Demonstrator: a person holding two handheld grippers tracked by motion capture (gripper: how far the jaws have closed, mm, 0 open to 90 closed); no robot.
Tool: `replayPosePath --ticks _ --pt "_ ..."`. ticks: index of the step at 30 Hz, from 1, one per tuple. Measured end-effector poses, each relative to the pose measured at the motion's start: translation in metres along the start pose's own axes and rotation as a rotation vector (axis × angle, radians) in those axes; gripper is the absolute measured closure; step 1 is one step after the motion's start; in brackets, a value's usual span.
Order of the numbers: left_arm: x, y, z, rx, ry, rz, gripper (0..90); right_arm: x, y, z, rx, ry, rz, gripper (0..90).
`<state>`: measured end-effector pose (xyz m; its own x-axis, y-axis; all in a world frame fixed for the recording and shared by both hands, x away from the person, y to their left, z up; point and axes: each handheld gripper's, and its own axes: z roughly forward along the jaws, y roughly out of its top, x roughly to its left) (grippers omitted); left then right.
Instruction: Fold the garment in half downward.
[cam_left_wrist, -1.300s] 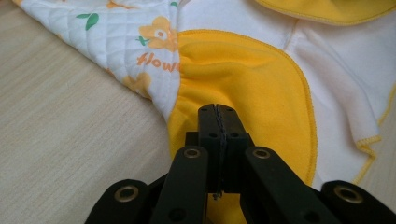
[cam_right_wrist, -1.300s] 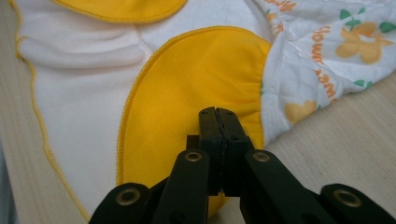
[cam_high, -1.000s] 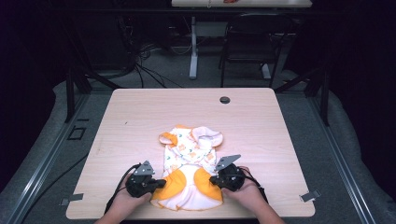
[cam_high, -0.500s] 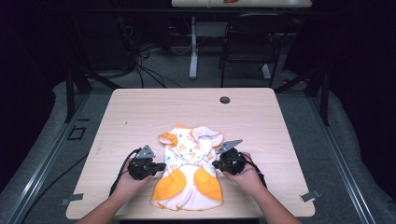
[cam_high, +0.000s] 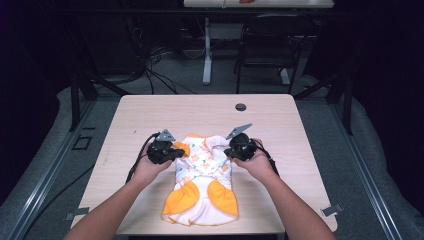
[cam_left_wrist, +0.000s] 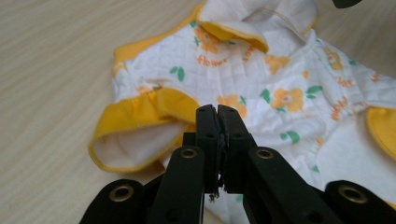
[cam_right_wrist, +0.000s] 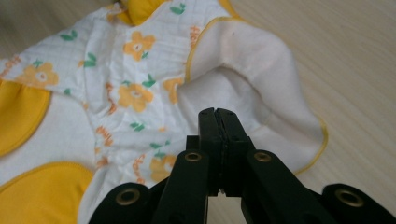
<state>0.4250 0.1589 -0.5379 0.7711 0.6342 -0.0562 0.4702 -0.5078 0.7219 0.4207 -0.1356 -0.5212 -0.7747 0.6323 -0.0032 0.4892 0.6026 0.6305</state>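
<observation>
Each hand-held gripper, left (cam_left_wrist: 217, 114) and right (cam_right_wrist: 218, 116), is pinched closed (pinched cloth hidden) at the garment (cam_high: 202, 185).

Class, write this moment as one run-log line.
left hand-held gripper: shut, no cloth visibly pinched | right hand-held gripper: shut | baby garment: part-folded on table

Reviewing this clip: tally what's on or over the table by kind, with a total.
Baby garment, white with orange flowers and yellow trim: 1
Handheld grippers, left gripper and right gripper, jaws together at the garment's sides: 2
Dark round grommet near the table's far edge: 1
Total: 4
</observation>
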Motion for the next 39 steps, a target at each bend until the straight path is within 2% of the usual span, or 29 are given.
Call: replayPosePath --ticks 1,6,8,13,14,16,18,19,21,23,26,27,29,33,36,37,39 --pt "0.002 0.003 0.002 0.004 0.001 0.001 88.0 -0.004 0.004 0.002 -0.006 0.006 0.008 89.2" --pt "0.010 0.014 0.016 0.016 0.026 0.015 87.9 -0.018 0.015 0.016 0.008 -0.030 0.035 88.7" --pt "0.012 0.017 0.021 0.014 0.028 0.005 87.6 -0.022 0.018 0.022 0.008 -0.037 0.058 88.4" --pt "0.020 0.024 0.035 0.016 0.047 -0.004 87.6 -0.025 0.027 0.035 0.007 -0.054 0.044 86.6" --pt "0.021 0.025 0.037 0.011 0.047 -0.010 87.6 -0.025 0.029 0.038 -0.010 -0.057 0.048 86.3" --pt "0.025 0.027 0.040 0.002 0.042 -0.026 87.7 -0.025 0.033 0.041 -0.006 -0.065 0.044 85.3" --pt "0.027 0.028 0.043 0.004 0.054 -0.025 87.6 -0.027 0.037 0.047 0.001 -0.081 0.045 82.8" --pt "0.029 0.029 0.045 0.006 0.057 -0.033 86.9 -0.029 0.038 0.048 0.018 -0.089 0.034 80.9" --pt "0.032 0.029 0.047 -0.002 0.068 -0.044 85.7 -0.032 0.039 0.052 -0.017 -0.106 0.069 79.7" --pt "0.036 0.027 0.048 0.007 0.083 -0.058 84.4 -0.035 0.038 0.055 -0.025 -0.111 0.100 77.3" --pt "0.041 0.024 0.050 0.016 0.101 -0.067 80.0 -0.040 0.035 0.061 0.008 -0.116 0.118 71.5" --pt "0.042 0.023 0.051 0.016 0.110 -0.074 77.0 -0.041 0.034 0.062 0.000 -0.114 0.131 70.0" --pt "0.043 0.022 0.052 0.016 0.110 -0.085 71.4 -0.042 0.033 0.064 0.020 -0.109 0.141 67.9" --pt "0.043 0.020 0.057 0.047 0.109 -0.088 62.8 -0.041 0.033 0.067 0.031 -0.092 0.142 64.7" --pt "0.043 0.018 0.057 0.050 0.110 -0.089 60.5 -0.039 0.031 0.071 0.063 -0.098 0.130 63.3" --pt "0.043 0.018 0.057 0.050 0.112 -0.089 60.1 -0.038 0.030 0.073 0.052 -0.105 0.133 63.3" --pt "0.043 0.017 0.058 0.059 0.110 -0.093 59.6 -0.039 0.031 0.073 0.072 -0.103 0.129 62.7"
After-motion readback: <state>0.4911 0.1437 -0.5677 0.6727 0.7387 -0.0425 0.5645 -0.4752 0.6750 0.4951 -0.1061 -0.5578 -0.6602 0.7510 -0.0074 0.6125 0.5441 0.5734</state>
